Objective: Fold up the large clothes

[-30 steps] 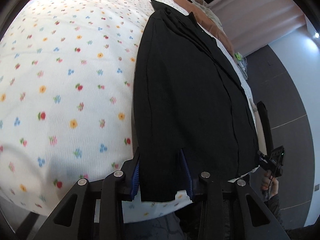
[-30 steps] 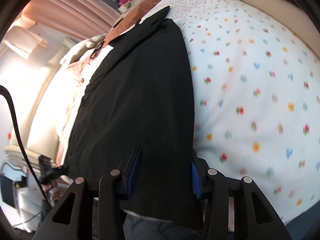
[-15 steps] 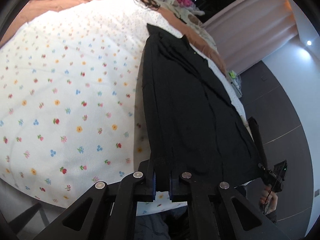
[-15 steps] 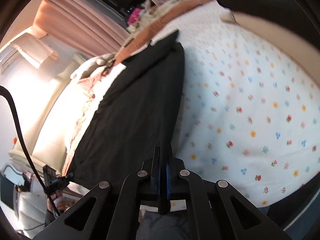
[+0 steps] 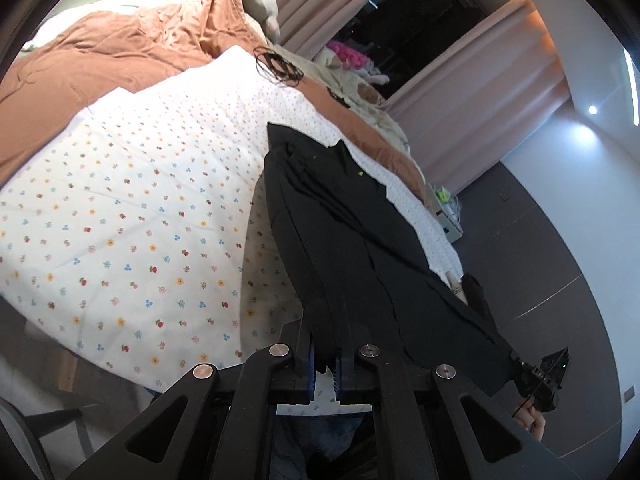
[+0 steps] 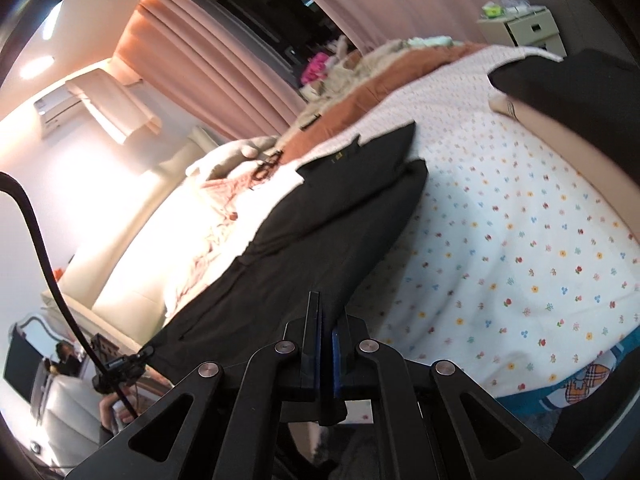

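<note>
Left wrist view: left gripper at lower centre, blue pads drawn narrow and clamped on the near hem of the black garment. Jaws have just been closing, with the cloth between them. Garment runs from the pads up through mid-frame, its far end lying on the floral sheet near upper centre; near end is lifted off the bed and hangs taut toward lower right. There the right gripper shows small and dark at the cloth's other corner, a hand below it. Rust-brown duvet bunched at upper left; pink curtains across the upper right; grey wall panels at right.

Right wrist view: right gripper at lower centre, pads pressed nearly together on a pinch of the black garment. Jaws have just been closing on that cloth. Garment stretches from the pads diagonally to upper centre, where the collar end rests on the floral sheet. Left gripper visible at lower left, holding the other hem corner, a black cable arcing over it. Bare forearm with dark sleeve at upper right. Curtains and a wall air-conditioner in the upper left; drawer unit at top right.
</note>
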Demonstrator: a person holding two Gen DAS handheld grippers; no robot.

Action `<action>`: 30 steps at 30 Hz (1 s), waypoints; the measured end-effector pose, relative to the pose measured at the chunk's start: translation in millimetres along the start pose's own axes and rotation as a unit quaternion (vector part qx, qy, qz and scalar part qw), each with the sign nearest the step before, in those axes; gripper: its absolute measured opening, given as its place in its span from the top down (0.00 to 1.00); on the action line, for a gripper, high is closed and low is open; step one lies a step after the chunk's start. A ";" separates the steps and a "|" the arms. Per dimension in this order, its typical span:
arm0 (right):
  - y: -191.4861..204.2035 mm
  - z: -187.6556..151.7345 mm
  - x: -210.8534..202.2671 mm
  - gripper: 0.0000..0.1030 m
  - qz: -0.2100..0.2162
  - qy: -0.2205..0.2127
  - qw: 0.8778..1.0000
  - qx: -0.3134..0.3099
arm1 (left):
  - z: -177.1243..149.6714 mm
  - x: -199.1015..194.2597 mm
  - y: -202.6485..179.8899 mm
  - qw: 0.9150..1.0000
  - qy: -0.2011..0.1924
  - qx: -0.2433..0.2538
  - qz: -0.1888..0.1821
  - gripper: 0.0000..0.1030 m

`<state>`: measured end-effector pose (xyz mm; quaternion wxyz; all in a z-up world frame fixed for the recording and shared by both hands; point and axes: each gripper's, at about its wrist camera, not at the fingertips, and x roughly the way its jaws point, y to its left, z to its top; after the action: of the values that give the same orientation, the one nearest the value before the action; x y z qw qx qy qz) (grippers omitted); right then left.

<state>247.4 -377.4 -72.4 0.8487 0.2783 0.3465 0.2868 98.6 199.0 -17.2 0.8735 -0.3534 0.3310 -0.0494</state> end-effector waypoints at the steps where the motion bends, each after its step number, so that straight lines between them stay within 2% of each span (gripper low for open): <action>1: 5.7 -1.4 -6.7 0.96 0.004 -0.005 1.000 -0.003 | -2.3 -6.8 -4.6 1.000 -0.002 -0.002 0.000 0.95; 9: 25.4 -10.1 -36.8 0.96 0.036 -0.019 0.999 0.006 | -16.4 -60.9 -16.1 1.000 -0.025 -0.012 -0.014 0.95; 14: 46.1 -11.6 -45.2 0.96 0.043 -0.026 0.998 -0.021 | -18.9 -77.8 -24.2 0.999 -0.038 -0.005 -0.018 0.95; 22: 41.8 -6.7 -40.5 0.96 0.028 -0.030 0.999 -0.025 | -10.9 -71.4 -24.1 0.999 -0.041 -0.004 -0.012 0.95; 30: 34.0 26.5 -31.7 0.96 0.019 -0.042 0.999 -0.017 | 30.3 -57.5 -36.0 0.998 -0.056 0.005 -0.012 0.95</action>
<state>238.4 -383.0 -20.0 0.8614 0.2823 0.3006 0.2964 78.0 208.3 53.5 0.8920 -0.3547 0.2772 -0.0416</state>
